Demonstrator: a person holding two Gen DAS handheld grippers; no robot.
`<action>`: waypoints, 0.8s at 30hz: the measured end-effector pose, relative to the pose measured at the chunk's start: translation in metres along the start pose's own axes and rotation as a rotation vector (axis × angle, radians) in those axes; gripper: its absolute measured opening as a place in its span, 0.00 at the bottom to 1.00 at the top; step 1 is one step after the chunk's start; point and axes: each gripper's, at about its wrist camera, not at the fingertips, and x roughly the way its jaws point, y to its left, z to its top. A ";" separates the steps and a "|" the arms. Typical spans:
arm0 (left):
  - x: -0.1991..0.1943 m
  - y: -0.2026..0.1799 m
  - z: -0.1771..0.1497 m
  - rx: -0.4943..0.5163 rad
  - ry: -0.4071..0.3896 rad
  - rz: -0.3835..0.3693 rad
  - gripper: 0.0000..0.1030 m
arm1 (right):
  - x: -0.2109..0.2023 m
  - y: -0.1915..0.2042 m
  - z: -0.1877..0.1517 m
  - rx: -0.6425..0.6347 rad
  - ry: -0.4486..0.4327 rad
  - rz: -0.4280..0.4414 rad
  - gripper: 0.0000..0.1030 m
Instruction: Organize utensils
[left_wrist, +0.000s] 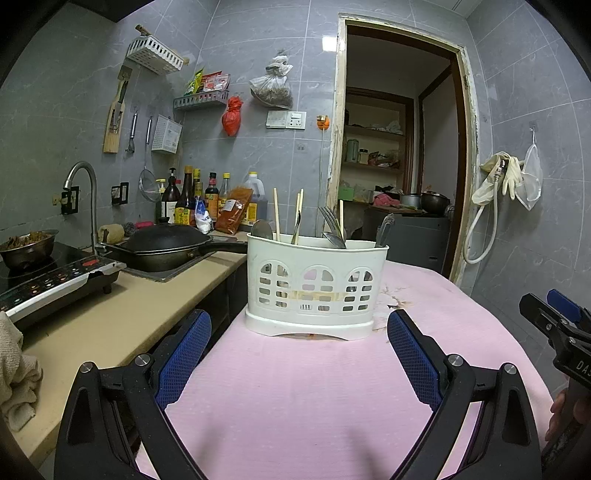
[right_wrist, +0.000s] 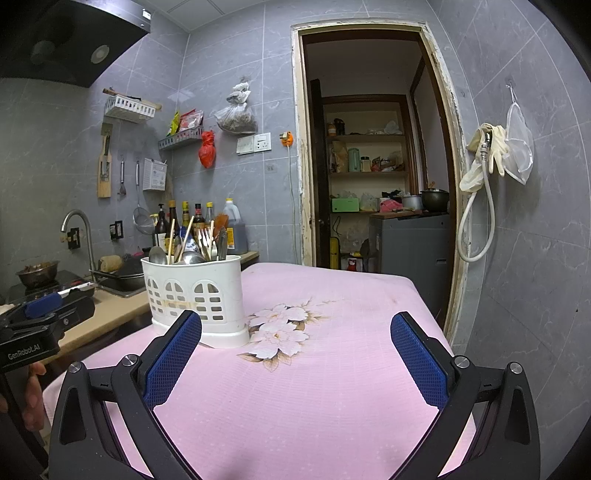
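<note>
A white plastic utensil holder (left_wrist: 316, 288) (right_wrist: 195, 295) stands upright on the pink tablecloth (left_wrist: 314, 387) (right_wrist: 314, 369). Spoons (left_wrist: 261, 229), a fork (left_wrist: 330, 219) and wooden chopsticks (left_wrist: 276, 214) (right_wrist: 186, 234) stick out of its top. My left gripper (left_wrist: 299, 332) is open just in front of the holder, with nothing between its blue pads. My right gripper (right_wrist: 295, 332) is open too, to the right of the holder and empty. The right gripper's body shows at the right edge of the left wrist view, and the left gripper's body at the left edge of the right wrist view.
A beige counter (left_wrist: 122, 317) on the left carries an induction cooker (left_wrist: 48, 280), a black wok (left_wrist: 166, 247) over the sink, a faucet (left_wrist: 83, 192) and sauce bottles (left_wrist: 207, 201). An open doorway (left_wrist: 399, 147) lies behind the table. A hose and gloves (left_wrist: 498, 181) hang on the right wall.
</note>
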 end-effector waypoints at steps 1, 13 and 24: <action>0.000 0.001 0.000 0.000 0.000 0.000 0.91 | 0.000 0.000 0.000 0.000 0.000 0.000 1.00; -0.001 0.001 -0.002 0.006 0.001 0.035 0.91 | 0.000 0.000 0.000 -0.002 0.001 0.000 1.00; 0.002 0.001 -0.005 0.024 0.001 0.049 0.91 | 0.001 0.002 0.000 -0.002 0.002 -0.001 1.00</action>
